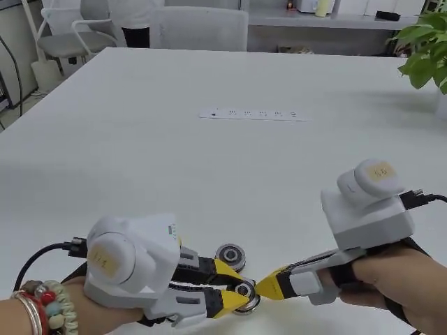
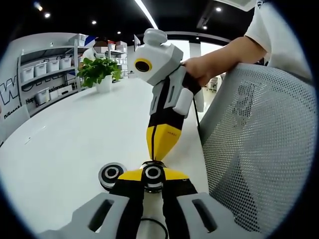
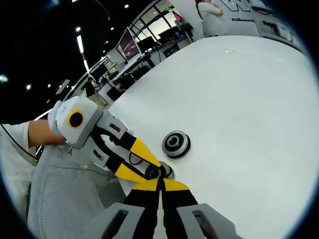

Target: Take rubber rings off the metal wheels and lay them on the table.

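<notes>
Steadying the metal wheel (image 1: 246, 290) at the worktop's (image 1: 209, 174) near edge, left hand-held gripper (image 2: 152, 174) clamps it; right hand-held gripper (image 3: 160, 183), jaws closed at its rubber ring (image 3: 151, 173), should peel outward slowly

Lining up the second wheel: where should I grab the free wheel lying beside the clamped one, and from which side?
Probably across its outer rim, coming down from above: the free wheel lies flat, hub up, apart from the clamped wheel in the left gripper, so its rim is exposed all round.
</notes>
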